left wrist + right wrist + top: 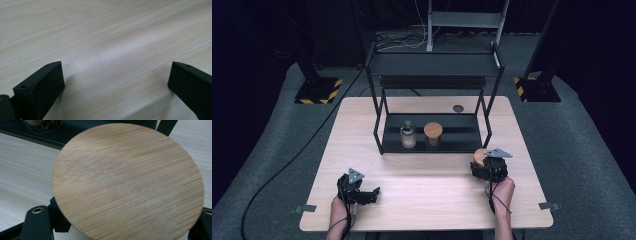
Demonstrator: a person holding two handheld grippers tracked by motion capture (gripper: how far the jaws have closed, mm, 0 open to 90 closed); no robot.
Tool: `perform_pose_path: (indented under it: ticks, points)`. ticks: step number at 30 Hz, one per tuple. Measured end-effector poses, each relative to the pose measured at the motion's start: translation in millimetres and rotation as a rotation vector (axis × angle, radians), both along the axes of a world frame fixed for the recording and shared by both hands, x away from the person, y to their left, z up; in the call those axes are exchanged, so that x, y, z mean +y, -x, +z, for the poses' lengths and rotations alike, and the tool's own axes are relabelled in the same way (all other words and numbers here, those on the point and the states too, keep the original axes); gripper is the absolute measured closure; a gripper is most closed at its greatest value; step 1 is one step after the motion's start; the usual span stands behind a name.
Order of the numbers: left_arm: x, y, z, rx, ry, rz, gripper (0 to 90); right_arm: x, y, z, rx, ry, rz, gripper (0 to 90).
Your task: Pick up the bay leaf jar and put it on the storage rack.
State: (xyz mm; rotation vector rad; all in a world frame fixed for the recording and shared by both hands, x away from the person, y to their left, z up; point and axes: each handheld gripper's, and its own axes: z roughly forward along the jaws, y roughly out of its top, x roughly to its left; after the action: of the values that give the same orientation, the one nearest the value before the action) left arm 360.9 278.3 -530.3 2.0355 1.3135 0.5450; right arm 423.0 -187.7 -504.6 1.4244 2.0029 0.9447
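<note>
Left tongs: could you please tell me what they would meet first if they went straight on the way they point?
Probably the bare wooden tabletop itself; the open left tongs angle down at it.

The surface [427, 190] is pale wood with fine, wavy grain lines. The round lid [127, 182], centre of the right gripper view, is a warmer tan with straight, close stripes of grain. Both pairs of tongs, the left tongs [373, 192] and right tongs [479, 165], are matt black, each topped by a grey plate. The rack [432, 70] at upper centre is black. The floor is grey carpet [272, 150]. Yellow-and-black hazard stripes edge the stand base [318, 90] at upper left.
</note>
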Motion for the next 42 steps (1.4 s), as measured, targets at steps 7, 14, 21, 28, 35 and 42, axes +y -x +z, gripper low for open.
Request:
perform_pose_path:
  ticks: [7, 14, 21, 28, 35, 42]
  points:
    - [0.0, 0.0, 0.0, 0.000, 0.000, 0.000, 0.0, 0.2, 0.3, -0.2, -0.006, 0.003, 0.001, 24.8]
    - [0.0, 0.0, 0.0, 0.000, 0.000, 0.000, 0.0, 2.8, 2.6, 4.3, -0.020, -0.010, 0.007, 24.8]
    - [0.0, 0.0, 0.0, 0.000, 0.000, 0.000, 0.0, 5.7, 5.7, 10.6, -0.020, -0.004, 0.020, 24.8]
    - [0.0, 0.0, 0.0, 0.000, 0.000, 0.000, 0.0, 7.5, 6.6, 14.4, -0.021, 0.011, 0.025, 24.8]
    - [0.0, 0.0, 0.0, 0.000, 0.000, 0.000, 0.1, 11.5, 7.0, 19.6, -0.028, 0.022, 0.040, 24.9]
    - [0.0, 0.1, 0.0, 0.000, 0.000, 0.000, 0.1, 15.5, 6.0, 25.0, -0.037, 0.026, 0.050, 24.9]
